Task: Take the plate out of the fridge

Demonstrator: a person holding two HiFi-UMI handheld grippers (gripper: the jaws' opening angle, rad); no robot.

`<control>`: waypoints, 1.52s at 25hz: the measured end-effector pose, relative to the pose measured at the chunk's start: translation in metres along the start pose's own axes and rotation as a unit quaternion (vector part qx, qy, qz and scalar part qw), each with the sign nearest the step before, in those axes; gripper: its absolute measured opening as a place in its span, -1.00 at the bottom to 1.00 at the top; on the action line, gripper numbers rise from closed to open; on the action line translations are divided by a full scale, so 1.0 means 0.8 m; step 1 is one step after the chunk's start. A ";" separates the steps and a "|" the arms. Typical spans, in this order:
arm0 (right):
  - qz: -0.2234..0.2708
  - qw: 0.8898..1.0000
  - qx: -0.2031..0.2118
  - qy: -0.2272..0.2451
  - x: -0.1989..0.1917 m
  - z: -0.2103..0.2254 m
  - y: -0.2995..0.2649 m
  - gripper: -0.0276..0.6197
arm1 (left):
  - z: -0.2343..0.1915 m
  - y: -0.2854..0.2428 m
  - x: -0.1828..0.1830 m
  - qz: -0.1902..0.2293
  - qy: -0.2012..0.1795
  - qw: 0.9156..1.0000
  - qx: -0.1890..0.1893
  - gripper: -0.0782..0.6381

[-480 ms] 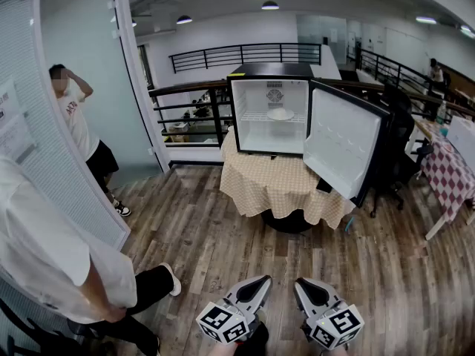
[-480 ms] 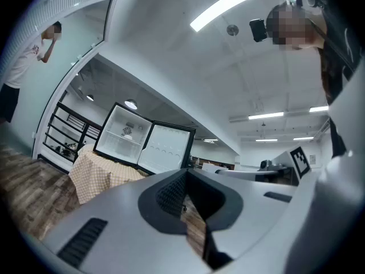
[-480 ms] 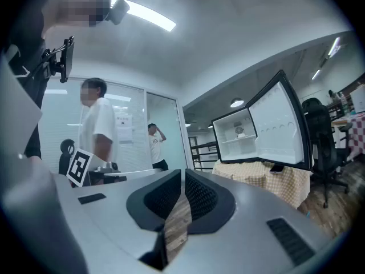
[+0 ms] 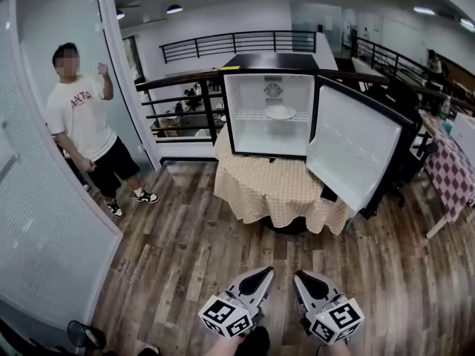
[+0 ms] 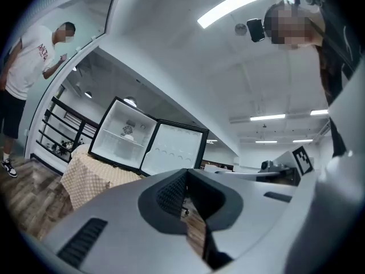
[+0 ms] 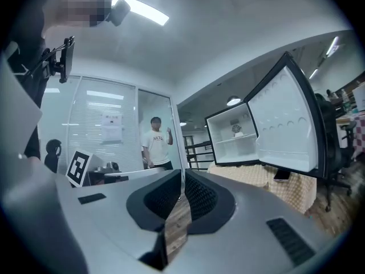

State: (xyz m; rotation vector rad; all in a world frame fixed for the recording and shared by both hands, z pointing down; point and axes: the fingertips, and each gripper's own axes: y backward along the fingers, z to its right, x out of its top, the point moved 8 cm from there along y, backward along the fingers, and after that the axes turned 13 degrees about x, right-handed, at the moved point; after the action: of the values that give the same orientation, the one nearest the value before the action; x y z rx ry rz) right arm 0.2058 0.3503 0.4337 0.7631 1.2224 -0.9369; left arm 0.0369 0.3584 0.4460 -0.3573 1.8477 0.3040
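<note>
A small black fridge [image 4: 271, 102] stands open on a round table with a checked cloth [image 4: 274, 188], far ahead of me. A white plate [image 4: 280, 112] lies on the fridge's wire shelf. The same plate [image 5: 129, 137] is tiny in the left gripper view, and the plate [image 6: 237, 133] is just as small in the right gripper view. My left gripper [image 4: 266, 273] and right gripper [image 4: 300, 278] hang low at the bottom of the head view, side by side over the wooden floor, well short of the table. Both are shut with nothing in them.
The fridge door [image 4: 349, 143] swings out to the right. A dark phone [image 4: 329, 193] lies on the cloth under it. A person in a white shirt [image 4: 82, 124] stands left by a glass partition [image 4: 44, 221]. A railing [image 4: 178, 102] runs behind; a red-checked table [image 4: 449, 176] stands right.
The view has shifted slightly toward the fridge. The person in the white shirt has stepped out from behind the glass. The nearer person at the left edge has dropped out of view.
</note>
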 end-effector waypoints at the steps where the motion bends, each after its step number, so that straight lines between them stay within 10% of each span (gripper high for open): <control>1: 0.000 1.000 -0.003 -0.001 0.003 0.008 -0.010 -0.77 | -0.008 -0.012 0.004 0.001 0.000 1.000 -0.002 -0.76; 38: 0.025 0.995 -0.037 -0.092 0.013 0.232 -0.261 -0.77 | -0.247 -0.223 0.052 -0.012 0.013 1.000 0.021 -0.76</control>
State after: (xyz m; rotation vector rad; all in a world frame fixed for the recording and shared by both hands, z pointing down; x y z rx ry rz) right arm 0.0970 0.0942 0.4607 0.6315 1.0668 -0.8941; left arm -0.0775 0.1151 0.4597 -0.3561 1.8715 0.2434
